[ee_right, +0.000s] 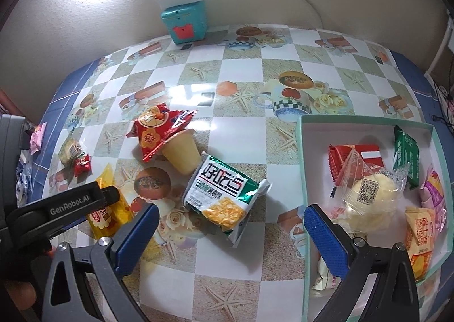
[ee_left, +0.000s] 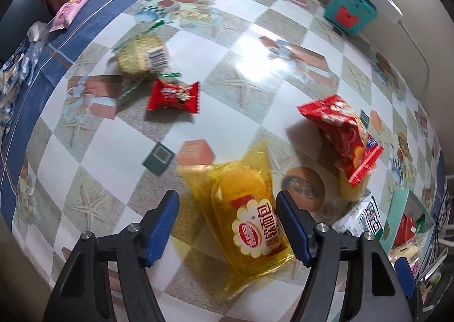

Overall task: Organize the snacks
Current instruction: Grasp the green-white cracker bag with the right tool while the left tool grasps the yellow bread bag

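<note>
The left gripper (ee_left: 227, 225) is spread wide around a yellow soft-bread packet (ee_left: 249, 217) lying on the table (ee_left: 255, 38). The right gripper (ee_right: 231, 234) is held released above the table, beside a snack-filled box (ee_right: 300, 157).

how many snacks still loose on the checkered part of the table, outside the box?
6: yellow bread pack between the left fingers, red pack atop the pudding cup, green-white pack beside it, cracker pack and small red candy farther off. Others may be hidden.
</note>
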A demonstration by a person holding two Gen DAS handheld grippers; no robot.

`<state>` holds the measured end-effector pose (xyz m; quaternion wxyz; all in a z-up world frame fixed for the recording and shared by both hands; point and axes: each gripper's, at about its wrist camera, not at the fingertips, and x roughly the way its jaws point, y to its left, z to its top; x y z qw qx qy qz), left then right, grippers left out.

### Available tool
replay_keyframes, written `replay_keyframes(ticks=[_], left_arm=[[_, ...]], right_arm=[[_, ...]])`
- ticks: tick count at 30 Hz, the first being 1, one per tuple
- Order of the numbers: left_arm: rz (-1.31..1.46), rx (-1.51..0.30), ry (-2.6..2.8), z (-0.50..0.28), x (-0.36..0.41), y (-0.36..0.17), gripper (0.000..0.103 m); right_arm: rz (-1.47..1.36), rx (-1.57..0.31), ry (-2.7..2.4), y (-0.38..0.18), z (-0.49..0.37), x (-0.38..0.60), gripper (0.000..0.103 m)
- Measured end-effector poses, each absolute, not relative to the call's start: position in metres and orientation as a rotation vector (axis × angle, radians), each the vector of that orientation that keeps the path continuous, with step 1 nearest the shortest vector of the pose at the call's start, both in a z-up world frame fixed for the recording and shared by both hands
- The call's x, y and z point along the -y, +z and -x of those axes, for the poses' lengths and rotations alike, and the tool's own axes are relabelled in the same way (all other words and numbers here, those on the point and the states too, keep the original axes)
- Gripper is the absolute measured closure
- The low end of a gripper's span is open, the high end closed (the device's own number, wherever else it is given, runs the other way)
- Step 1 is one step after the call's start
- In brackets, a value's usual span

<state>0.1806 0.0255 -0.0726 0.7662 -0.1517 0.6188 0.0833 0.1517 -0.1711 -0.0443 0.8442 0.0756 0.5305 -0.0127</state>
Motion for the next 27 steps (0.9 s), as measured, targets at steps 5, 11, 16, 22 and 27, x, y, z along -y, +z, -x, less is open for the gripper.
replay_keyframes(ticks=[5,11,16,22,27], left_arm=[[0.360,-1.340,0.212,-0.180,-0.048,-0.073,0.031],[0.378,-1.341,0.223,-0.178,-0.060,-0.074,0.031],[0.380,-1.341,0.222,-0.175,-0.064,-0.072,0.031],[0.387,-1.342,0.225,-0.177,-0.050,-0.075,0.031],[0.391,-1.345,0.224,-0.178,-0.054,-0.076,0.031]], right_arm=[[-0.148,-1.116,-0.009,-0.045,-0.153,0.163,0.000],[-0.131,-1.120,0.007,-0.049,-0.156,0.155,0.002],[-0.124,-1.137,0.012,-0.057,-0.161,0.151,0.003],[-0.116,-1.148,0.024,-0.064,-0.166,0.146,0.006],[-0.111,-1.163,0.022,-0.071,-0.171,0.144,0.007]])
